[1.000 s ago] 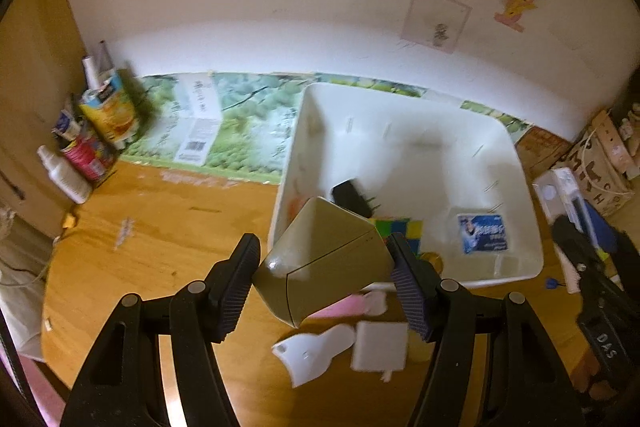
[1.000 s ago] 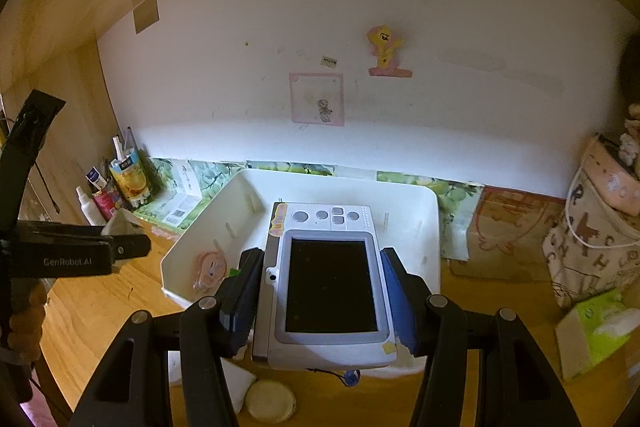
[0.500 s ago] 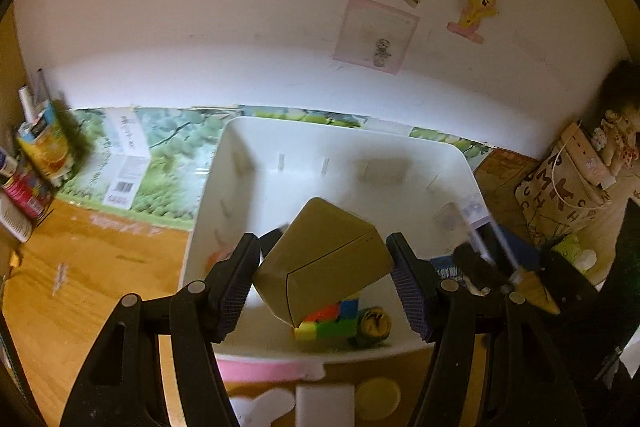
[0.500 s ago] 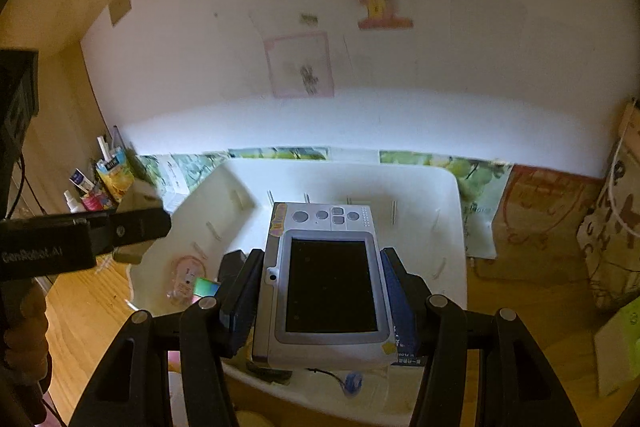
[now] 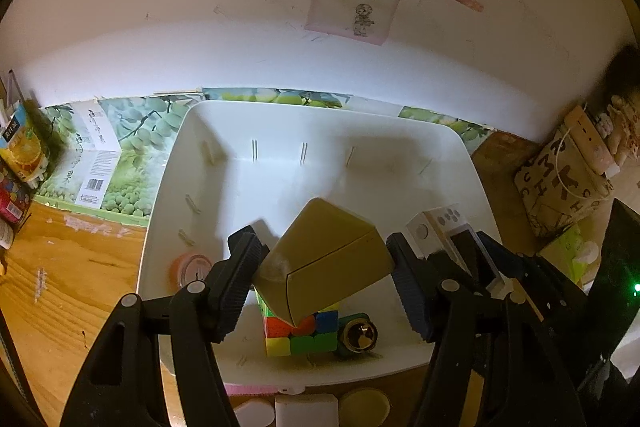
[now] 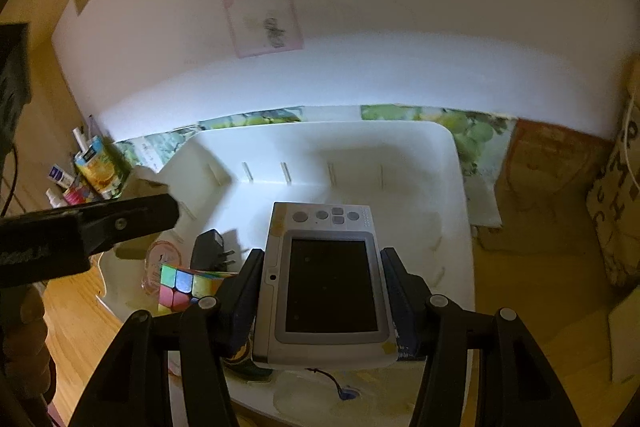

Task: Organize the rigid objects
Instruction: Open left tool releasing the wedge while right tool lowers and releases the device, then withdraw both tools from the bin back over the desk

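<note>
Over the large white plastic bin [image 5: 316, 163], in the left wrist view, the left gripper [image 5: 326, 263] pinches a tilted olive-green box [image 5: 324, 255] above a multicoloured puzzle cube [image 5: 300, 333] and a small brass bell [image 5: 360, 335] already lying inside. Flat white and yellow pieces [image 5: 306, 409] wait outside, on the wooden table [image 5: 60, 287]. From the right wrist view, the right gripper [image 6: 324, 291] clamps a grey handheld game console [image 6: 326, 287] over the bin; a black plug adapter [image 6: 208, 251] rests within. Both held items remain unplaced, so sorting looks partway done.

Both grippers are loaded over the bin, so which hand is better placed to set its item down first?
Probably right: the right gripper holds the grey handheld screen device level above bare floor of the white plastic bin; the left gripper's tilted olive box hangs over the colourful puzzle cube.
</note>
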The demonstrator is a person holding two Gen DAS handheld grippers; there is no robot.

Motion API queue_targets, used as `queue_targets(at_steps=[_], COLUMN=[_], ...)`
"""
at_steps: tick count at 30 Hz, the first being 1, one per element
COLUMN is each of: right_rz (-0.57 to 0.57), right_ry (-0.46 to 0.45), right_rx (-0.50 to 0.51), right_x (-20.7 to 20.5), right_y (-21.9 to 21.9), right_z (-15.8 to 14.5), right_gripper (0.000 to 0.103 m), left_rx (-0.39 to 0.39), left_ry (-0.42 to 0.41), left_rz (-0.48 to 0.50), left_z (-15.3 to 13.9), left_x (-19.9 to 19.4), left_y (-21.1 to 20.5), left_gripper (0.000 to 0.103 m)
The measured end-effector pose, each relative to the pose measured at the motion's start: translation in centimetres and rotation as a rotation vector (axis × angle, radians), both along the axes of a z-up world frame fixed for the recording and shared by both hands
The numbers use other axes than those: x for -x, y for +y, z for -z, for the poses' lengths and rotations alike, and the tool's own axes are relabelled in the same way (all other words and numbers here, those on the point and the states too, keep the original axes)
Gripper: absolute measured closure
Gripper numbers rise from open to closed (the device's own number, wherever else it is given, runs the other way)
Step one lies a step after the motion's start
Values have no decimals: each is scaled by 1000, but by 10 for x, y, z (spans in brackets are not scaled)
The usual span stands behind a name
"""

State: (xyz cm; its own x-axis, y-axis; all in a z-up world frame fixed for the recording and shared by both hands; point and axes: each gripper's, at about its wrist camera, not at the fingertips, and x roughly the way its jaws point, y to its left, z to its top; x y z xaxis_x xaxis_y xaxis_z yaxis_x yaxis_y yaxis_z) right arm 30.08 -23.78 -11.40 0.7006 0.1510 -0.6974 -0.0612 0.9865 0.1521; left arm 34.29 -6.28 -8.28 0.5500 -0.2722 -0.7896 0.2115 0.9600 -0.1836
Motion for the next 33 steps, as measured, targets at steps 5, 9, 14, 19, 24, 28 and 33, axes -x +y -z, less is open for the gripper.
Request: queue_targets(at_steps=[5,9,14,19,24,28,33], right_rz=[9,16,32,38,44,55,65], right_ry=[-49,-55,-69,-109,-155,-192,-221], right_rx=[6,15,25,37,53,65,83], right_x=[8,12,24,42,65,85,108], right_y=[2,1,1,3,5,6,10], right_z=[-11,-17,-30,-46,-66,-78,-89], right_gripper=[26,26,23,23,23,21,21], left_rx=[17,17,24,50,60,60,70], left_ry=[-11,-28,-59,-104,-162,-212,-266], left_rz=[4,-2,-20,-49,-70,-90,-116], left_z=[-7,-15,-28,-49,-70,-88,-103], left_x=[4,9,20,38,60,80,99], left_y=[2,4,12,24,34,44,58], left_gripper=[21,21,21,21,21,21,21])
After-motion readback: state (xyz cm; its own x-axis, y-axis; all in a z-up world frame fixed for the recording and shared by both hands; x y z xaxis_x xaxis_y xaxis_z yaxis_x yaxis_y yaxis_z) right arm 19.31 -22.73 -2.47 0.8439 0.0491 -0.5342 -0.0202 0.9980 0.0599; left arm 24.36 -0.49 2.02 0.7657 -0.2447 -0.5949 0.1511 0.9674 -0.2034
